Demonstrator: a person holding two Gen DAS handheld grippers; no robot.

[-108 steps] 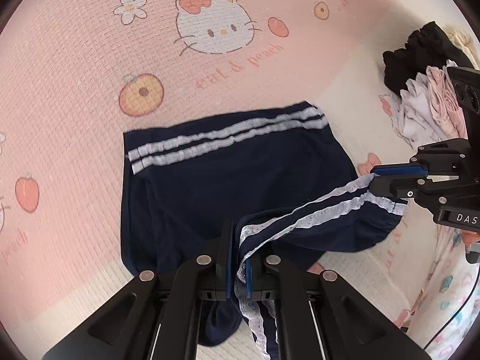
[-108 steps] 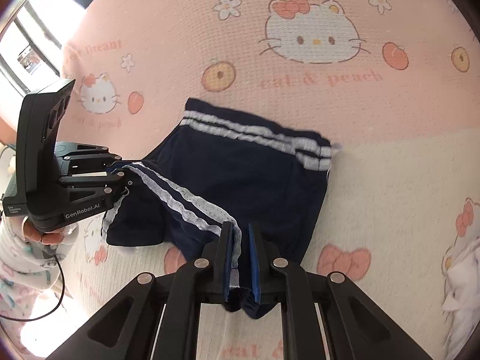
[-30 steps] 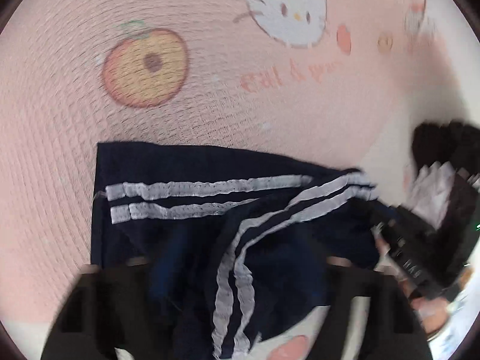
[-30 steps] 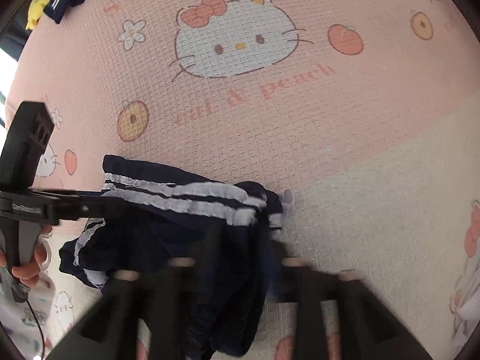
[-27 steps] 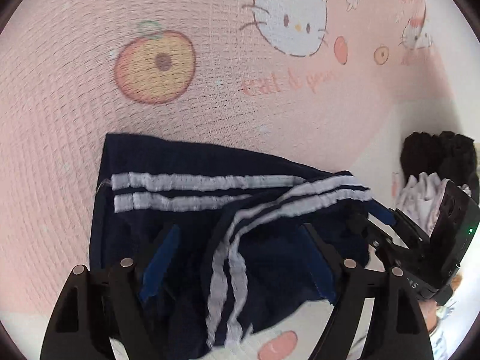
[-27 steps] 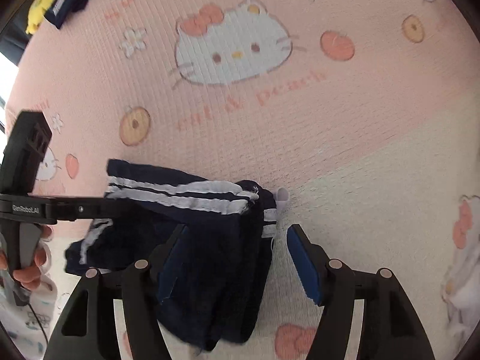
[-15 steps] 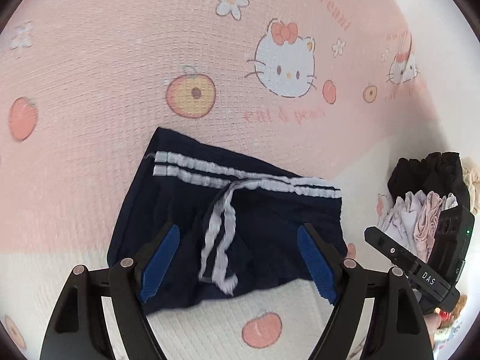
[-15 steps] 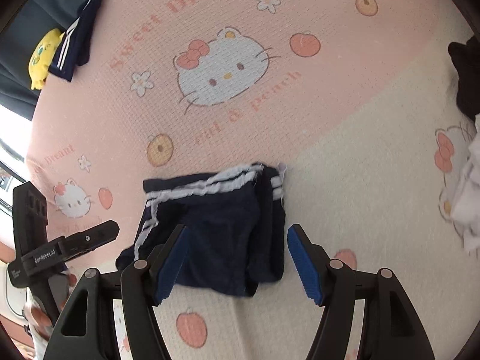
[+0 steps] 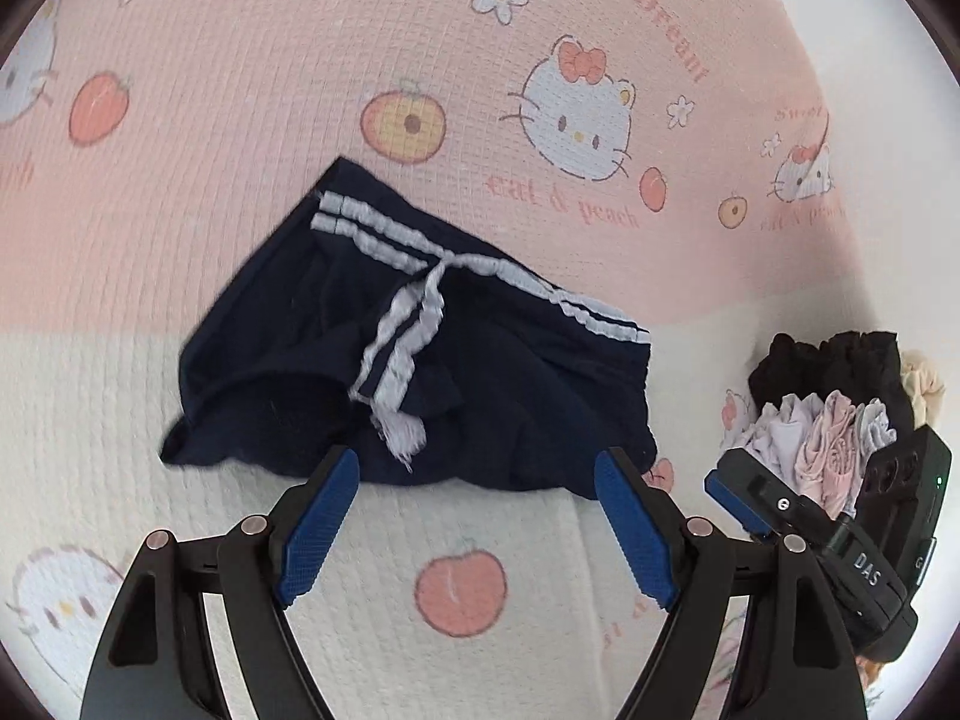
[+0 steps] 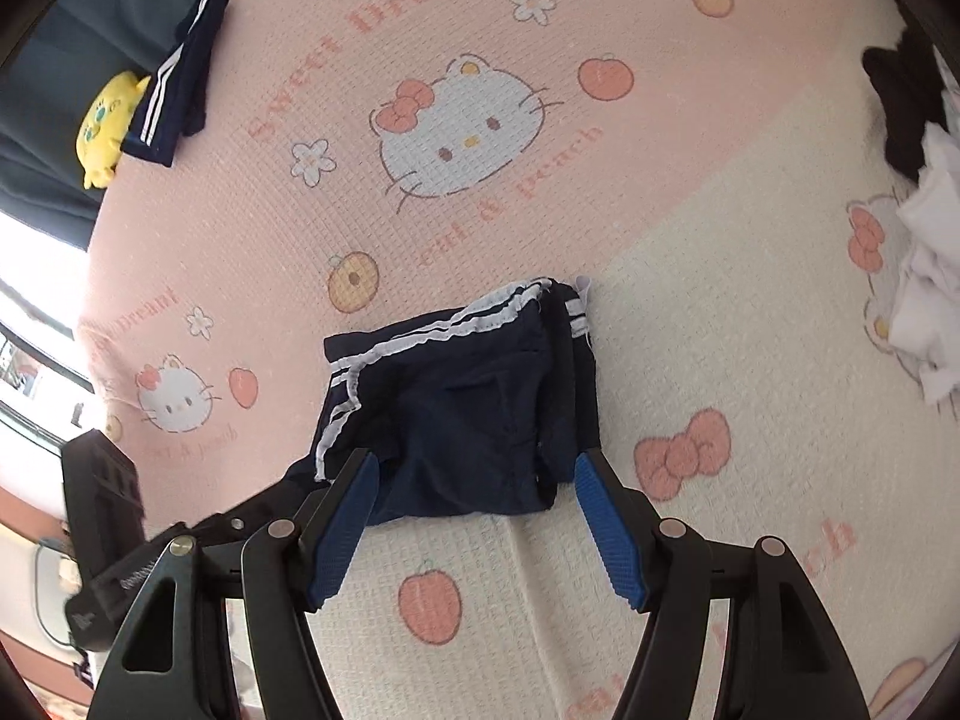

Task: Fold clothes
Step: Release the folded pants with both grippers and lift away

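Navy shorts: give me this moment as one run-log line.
navy shorts: folded, lying loose on blanket | left gripper: open, empty | right gripper: open, empty | clothes pile: untouched, beside shorts

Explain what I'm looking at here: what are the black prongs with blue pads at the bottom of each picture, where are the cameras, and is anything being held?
There is no robot here. A person holds a hand-held tool in each hand, and each tool has two jaws lined with blue pads. A fisheye camera on each tool looks forward along them, so each picture shows its own tool at the bottom: the left gripper in one, the right gripper in the other. Both stand open and hold nothing. Beyond them navy shorts with white stripes lie roughly folded on a pink and cream cartoon-cat blanket. A pile of other clothes waits at the right of the left view, and a second folded navy garment lies far off in the right view.
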